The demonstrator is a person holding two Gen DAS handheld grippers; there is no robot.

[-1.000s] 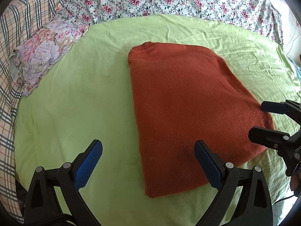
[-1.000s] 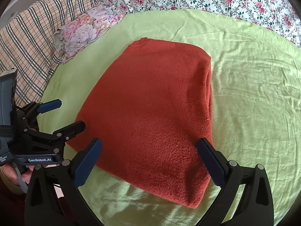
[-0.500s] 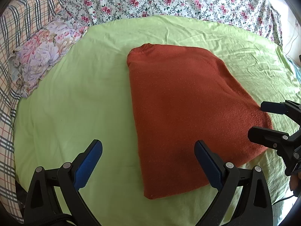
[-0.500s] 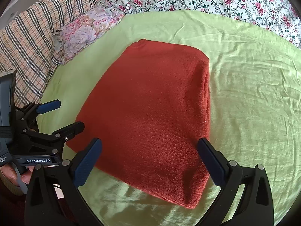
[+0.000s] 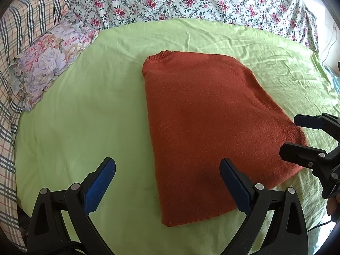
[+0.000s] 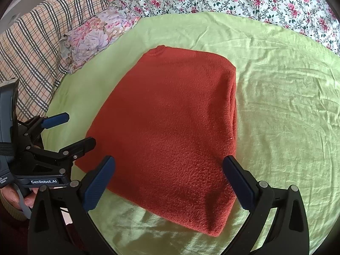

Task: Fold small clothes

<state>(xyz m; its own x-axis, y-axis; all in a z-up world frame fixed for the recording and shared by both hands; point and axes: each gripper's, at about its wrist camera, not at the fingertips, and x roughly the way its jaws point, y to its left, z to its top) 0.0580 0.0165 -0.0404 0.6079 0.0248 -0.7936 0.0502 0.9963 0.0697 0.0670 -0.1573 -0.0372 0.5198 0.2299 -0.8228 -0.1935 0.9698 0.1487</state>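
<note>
A rust-orange knit sweater lies flat and folded lengthwise on a light green sheet, collar at the far end. It also shows in the right wrist view. My left gripper is open and empty, above the sweater's near left hem corner. It also shows at the left of the right wrist view. My right gripper is open and empty, above the near right hem. It also shows at the right edge of the left wrist view.
A purple floral pillow lies at the far left beside a plaid blanket. A rose-patterned cover runs along the back. The green sheet is wrinkled to the right of the sweater.
Both grippers have drawn back slightly from the sweater, which now sits a little farther and lower in the views. Both stay open. The sweater has not moved.
</note>
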